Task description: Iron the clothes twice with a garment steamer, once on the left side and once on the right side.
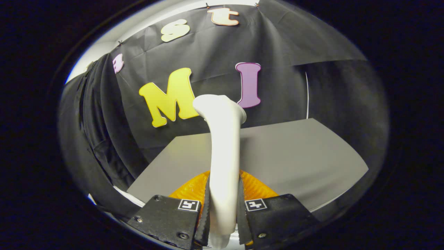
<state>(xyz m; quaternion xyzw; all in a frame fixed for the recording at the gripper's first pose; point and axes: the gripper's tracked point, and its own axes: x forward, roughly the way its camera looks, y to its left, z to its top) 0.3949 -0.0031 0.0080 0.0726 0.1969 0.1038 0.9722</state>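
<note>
My gripper (223, 205) is shut on the handle of a white garment steamer (223, 149). The steamer stands up between the two fingers, its wide head at the top, tilted a little to the left and held above the table. A dark garment (93, 139) hangs in folds to the left of the steamer, beside the grey table (295, 156). The steamer head is apart from the garment.
An orange ribbed round object (256, 189) lies on the table just beyond the fingers, partly hidden by the steamer handle. The table's right edge and far edge meet the black booth wall.
</note>
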